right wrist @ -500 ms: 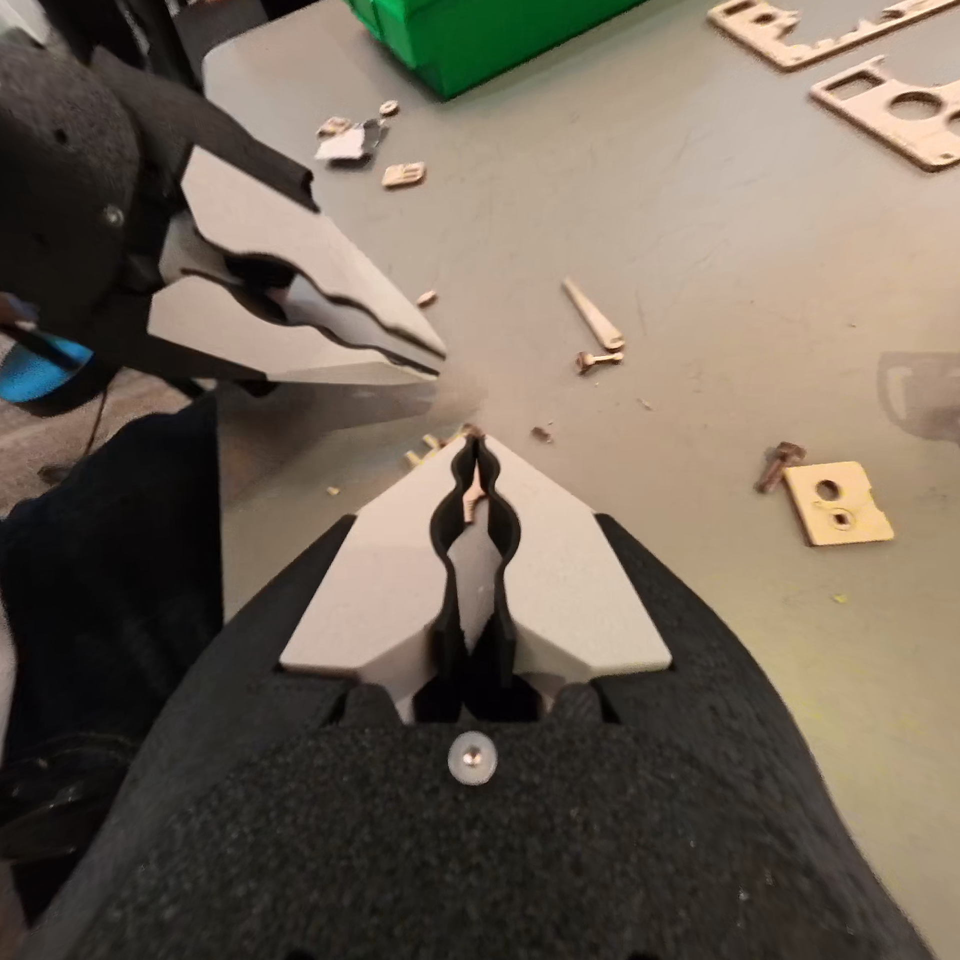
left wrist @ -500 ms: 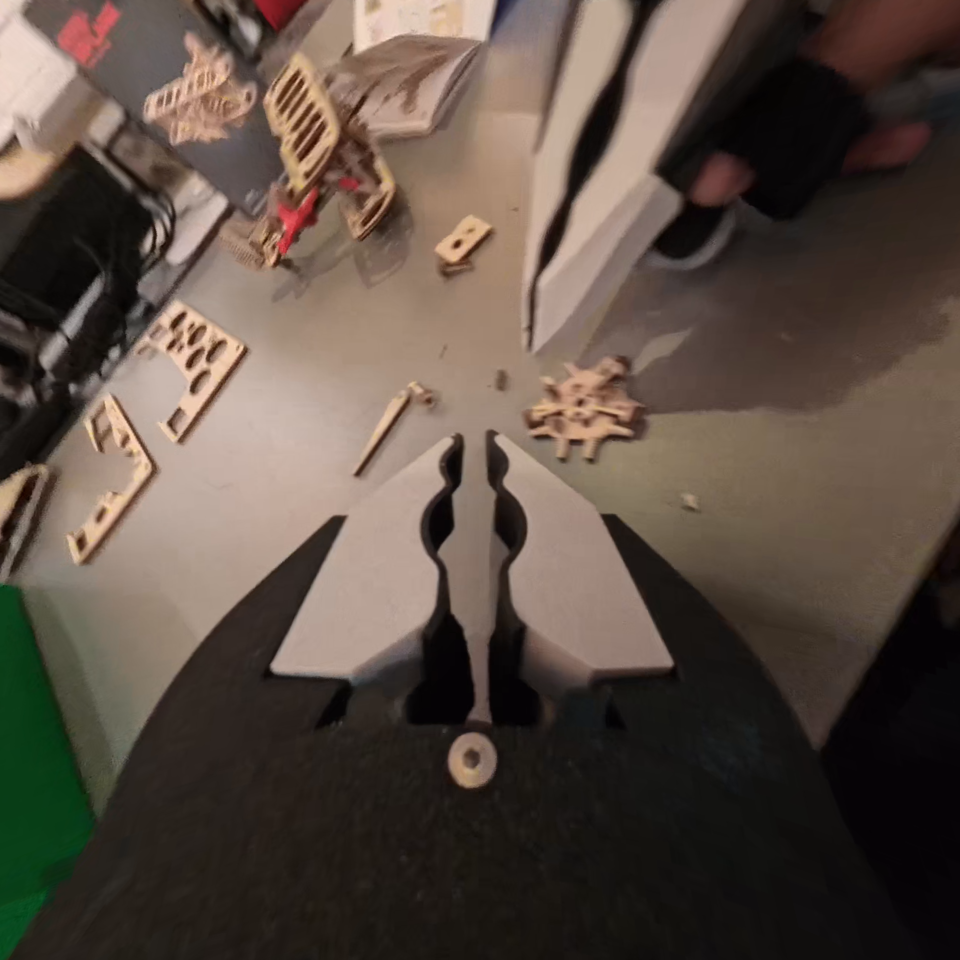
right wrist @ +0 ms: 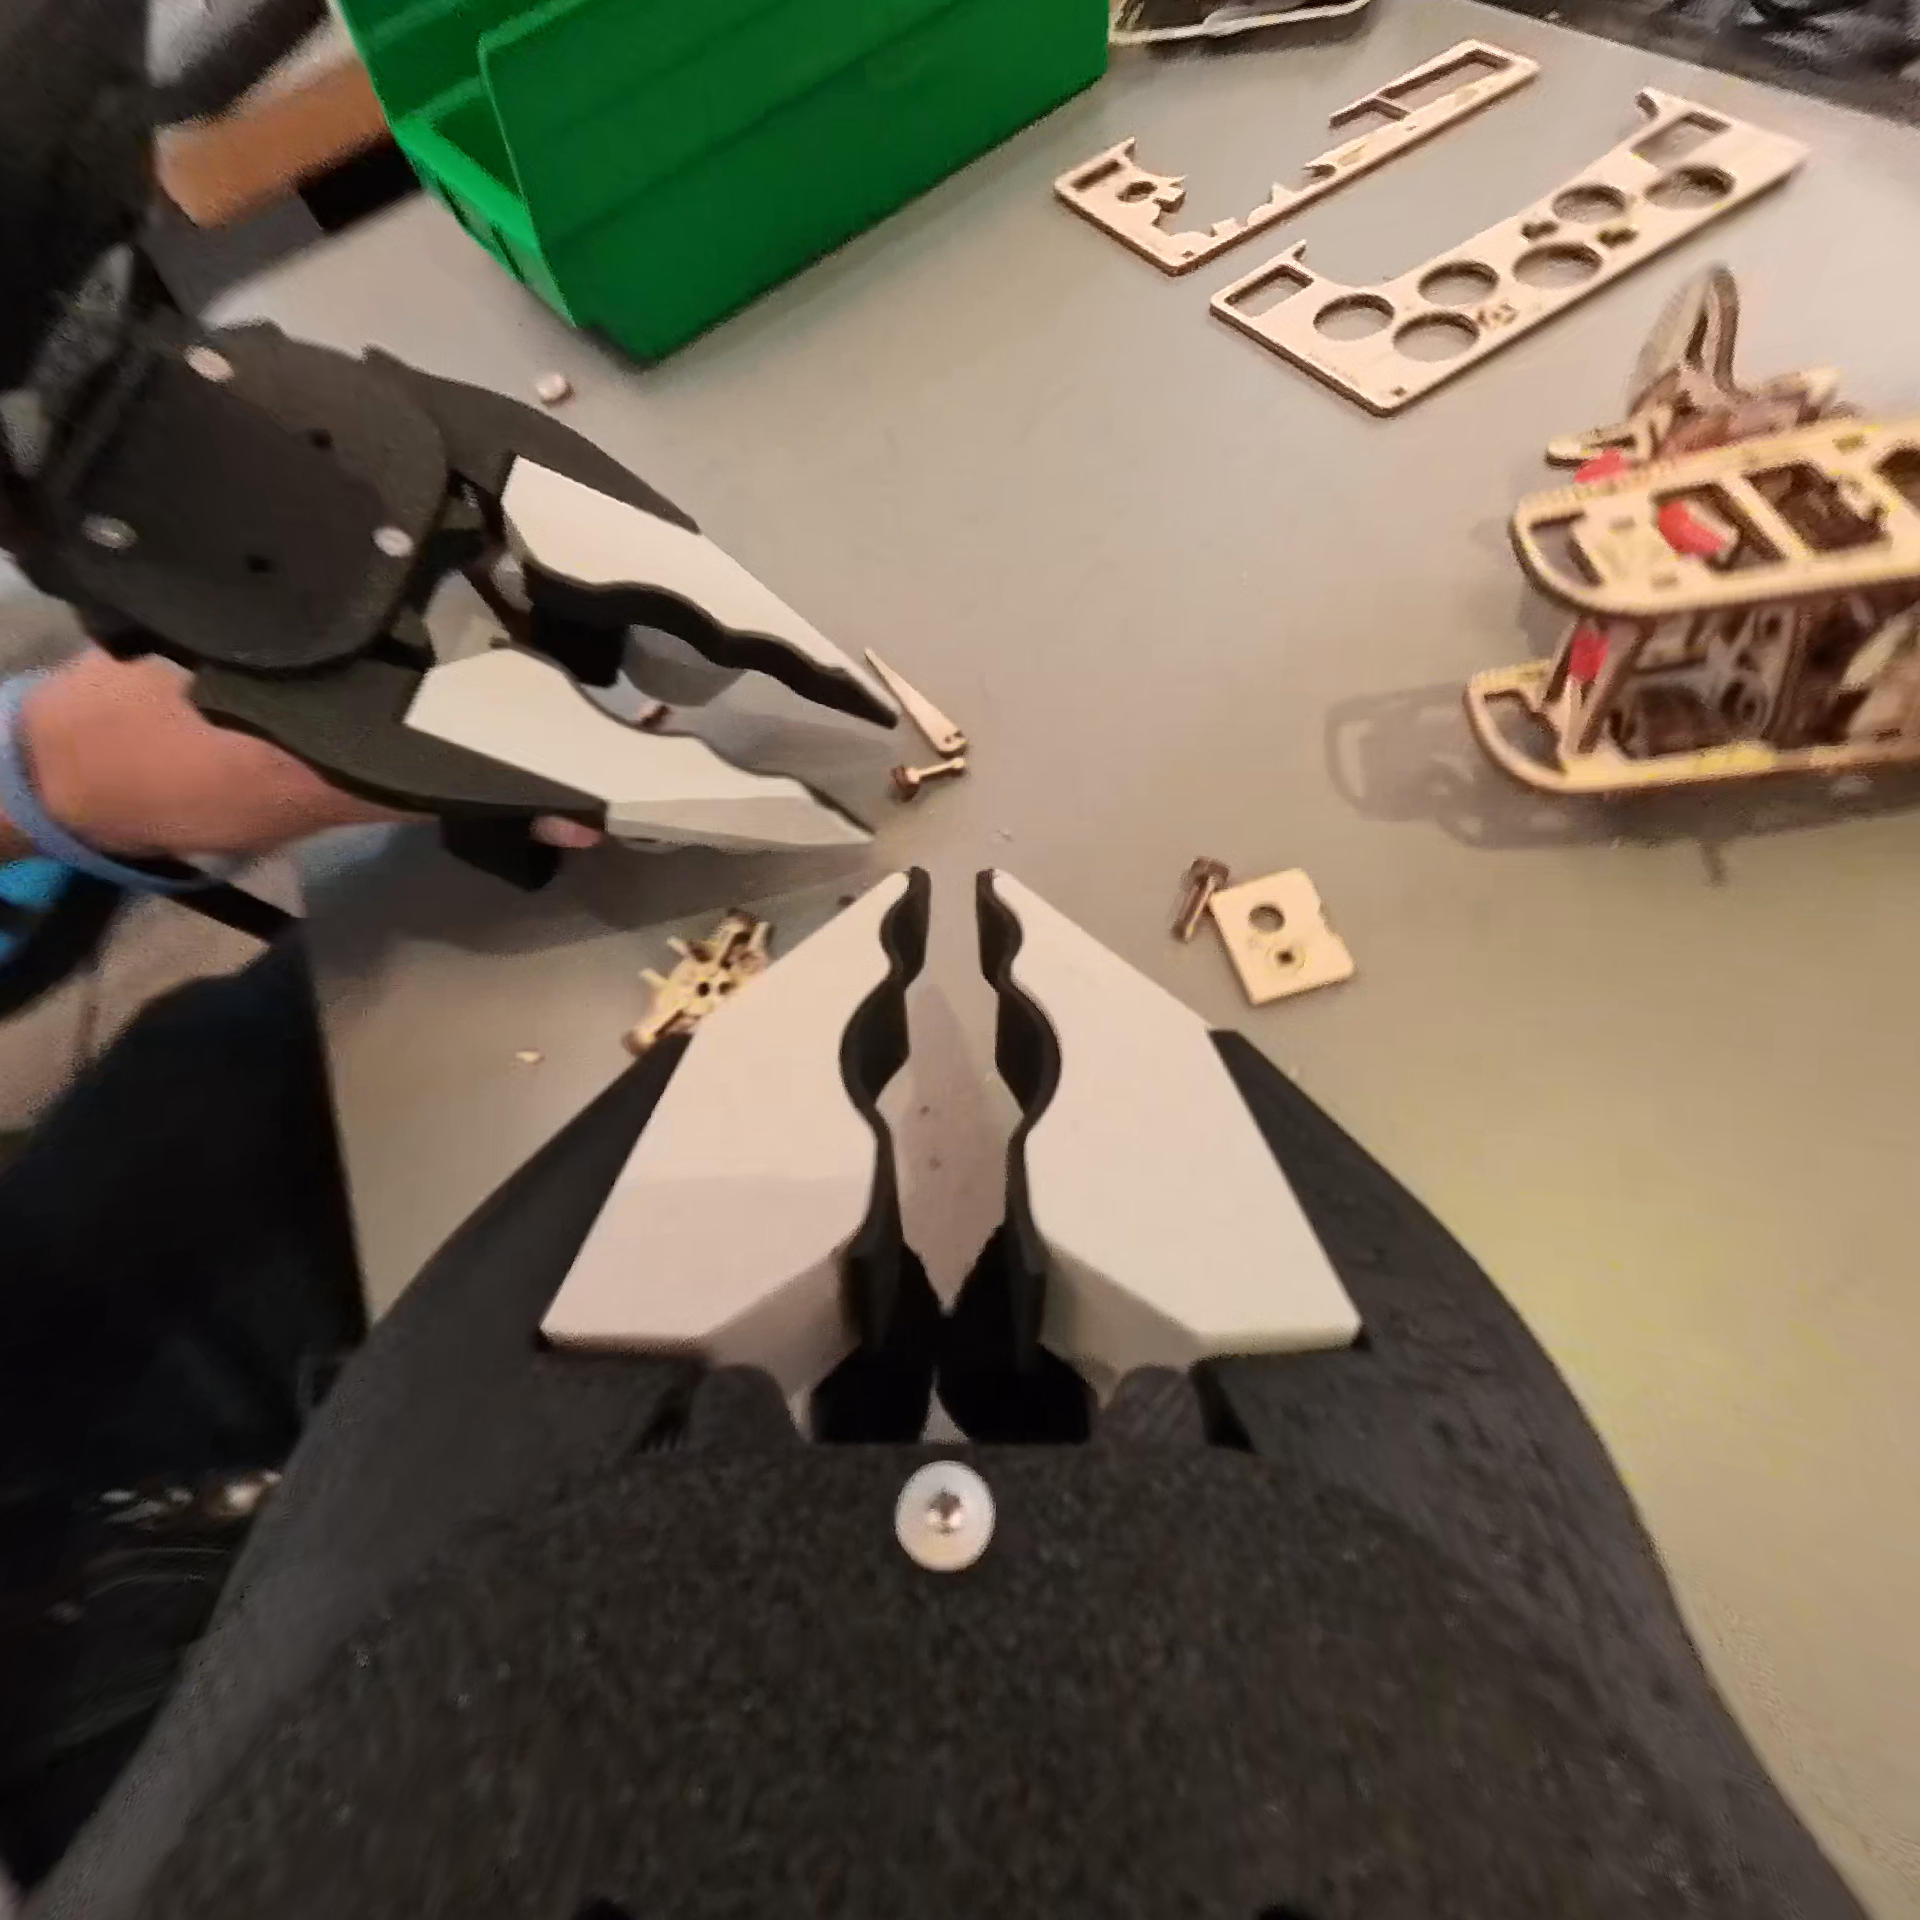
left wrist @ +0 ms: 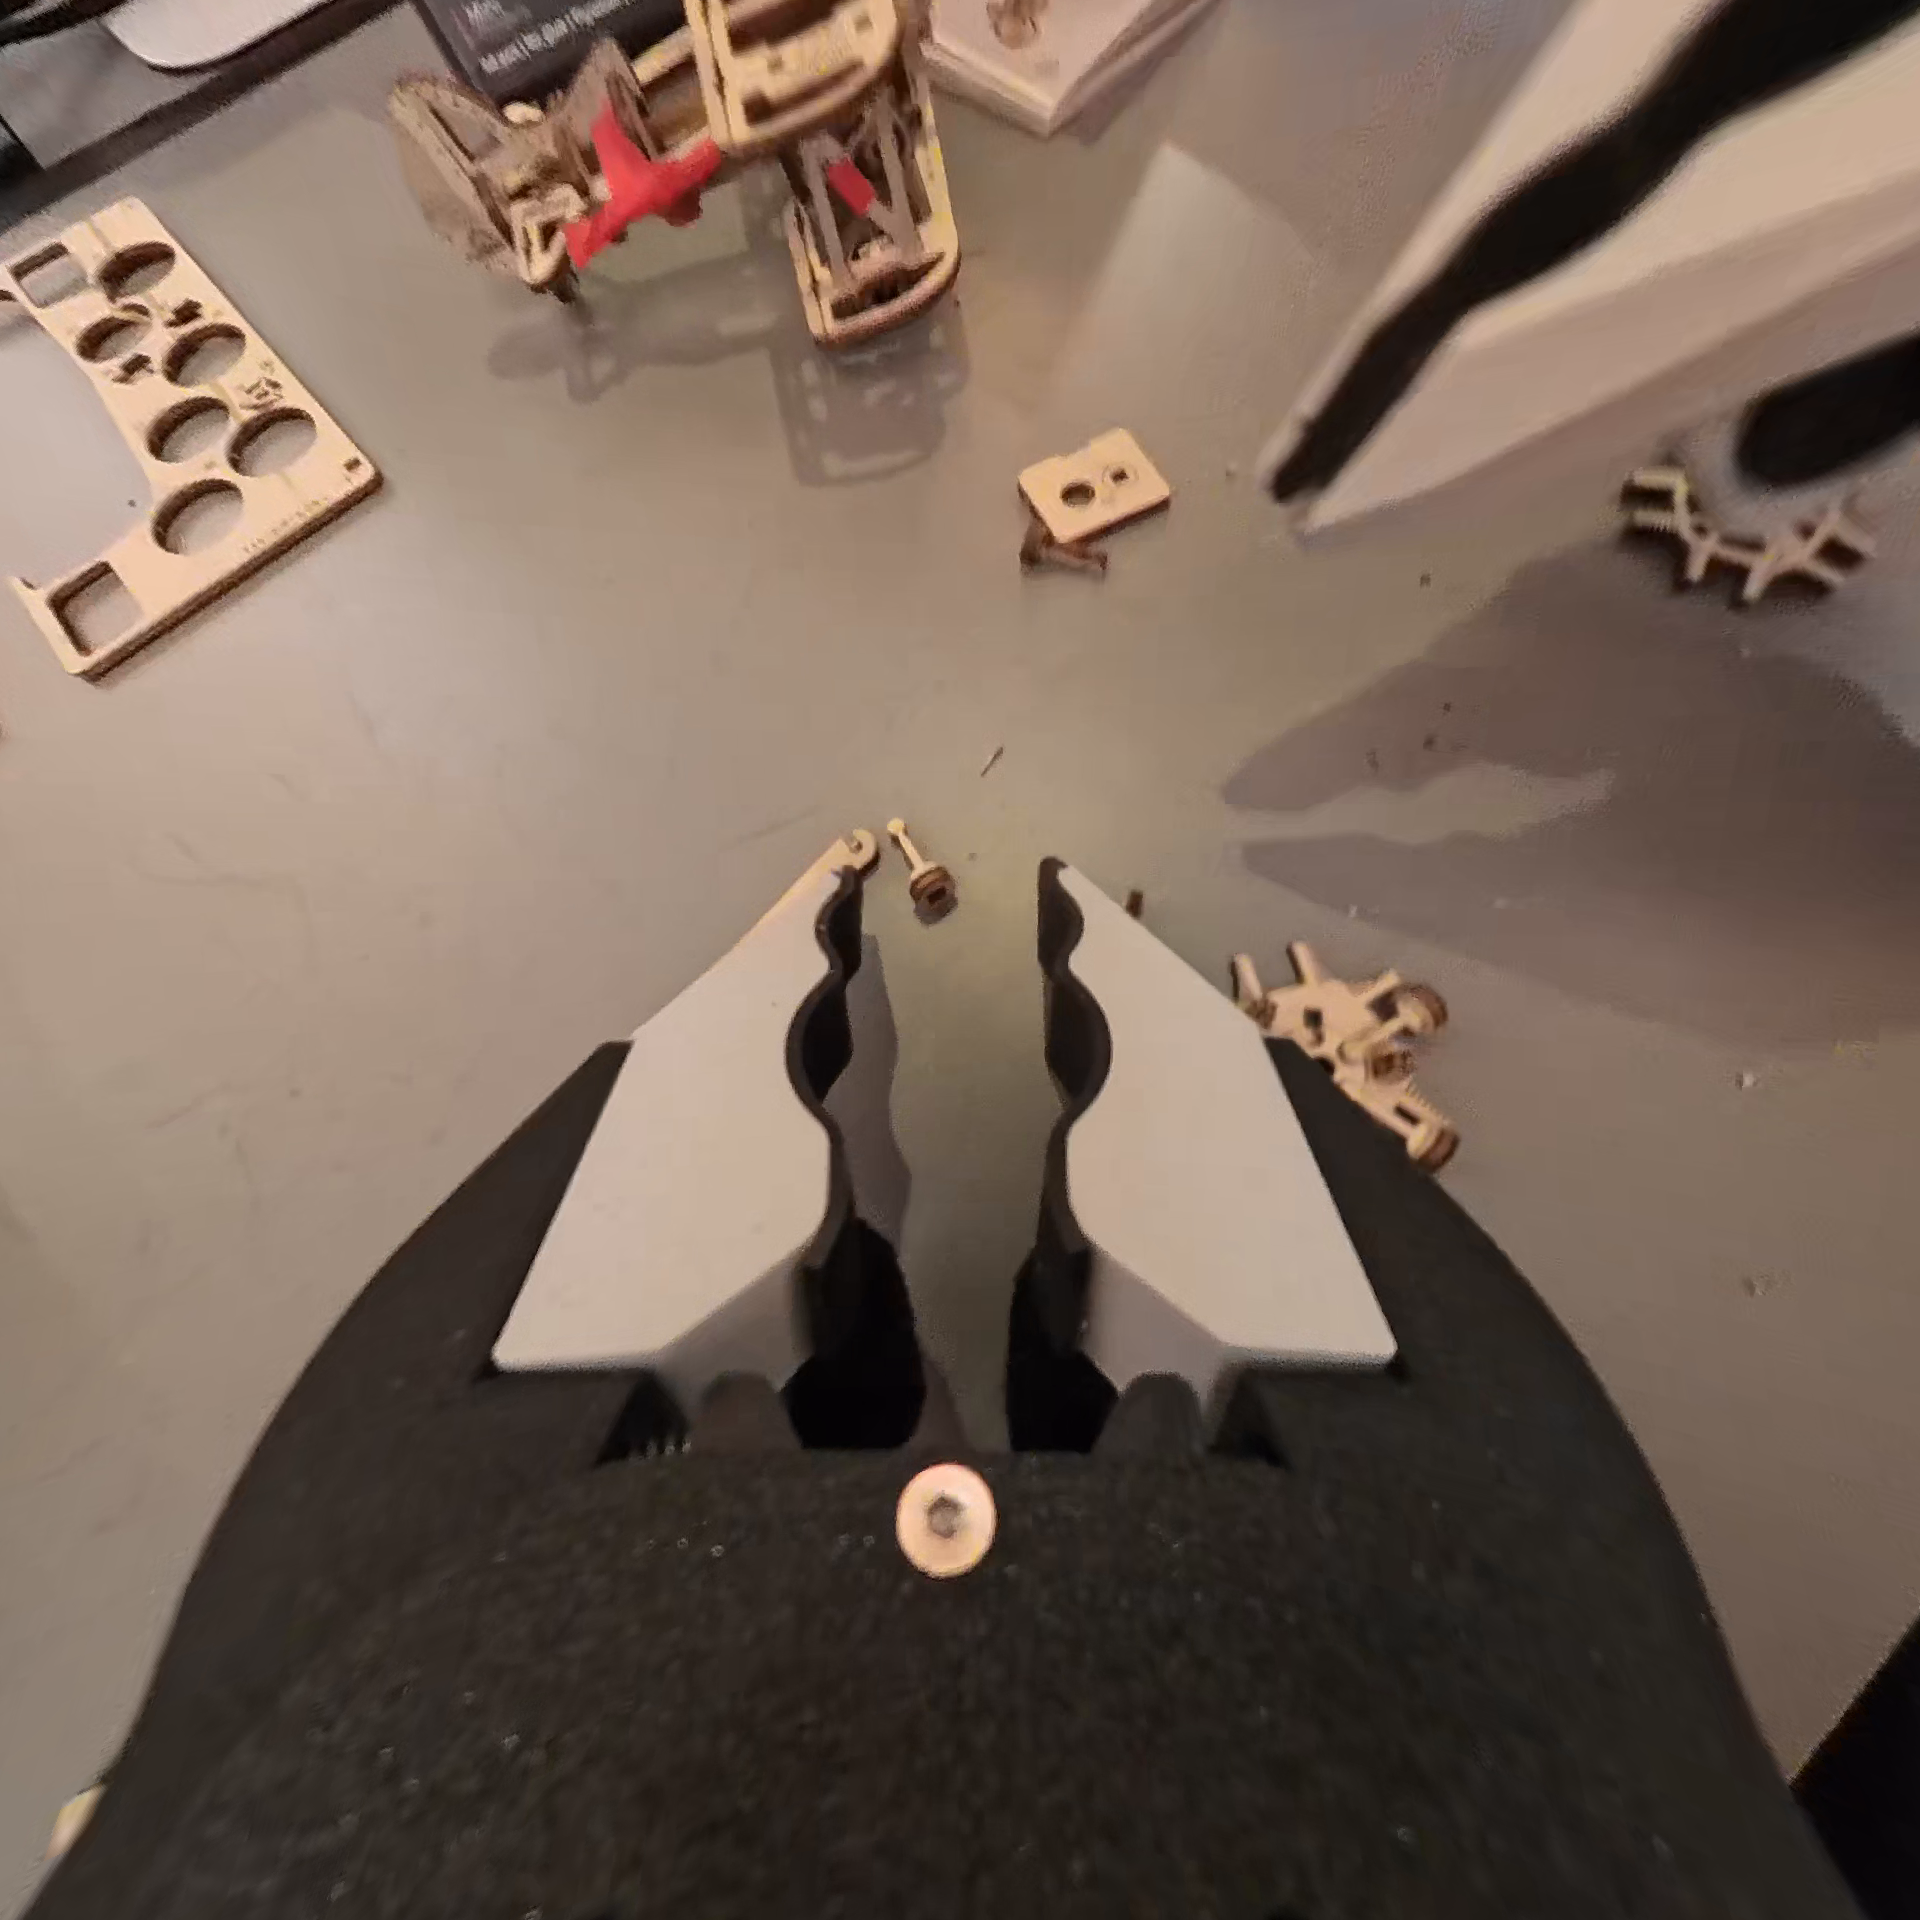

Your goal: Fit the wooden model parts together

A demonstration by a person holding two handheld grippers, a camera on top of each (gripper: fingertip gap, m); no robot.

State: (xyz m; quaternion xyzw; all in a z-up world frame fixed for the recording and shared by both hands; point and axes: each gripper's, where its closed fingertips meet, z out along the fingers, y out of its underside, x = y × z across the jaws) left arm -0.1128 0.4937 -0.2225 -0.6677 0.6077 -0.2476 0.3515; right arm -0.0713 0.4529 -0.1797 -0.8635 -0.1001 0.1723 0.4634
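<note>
Left wrist view: left gripper (left wrist: pixel 951 868) low, fingers spread.

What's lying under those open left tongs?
Beneath the left tongs, a small wooden pin and a tapered wooden stick lie on the grey table. Most of the stick is hidden by one finger.

Both grippers (left wrist: pixel 945 873) (right wrist: pixel 948 883) have grey fingers, wavy black pads, black textured bodies, perhaps silver screws.

Your views: dim warm indoor light, soft shadows plus faint glare on tabletop (left wrist: pixel 520 935). Fisheye stretch at edges. Slight blur on far wooden model (left wrist: pixel 727 177); tongs sharp.
</note>
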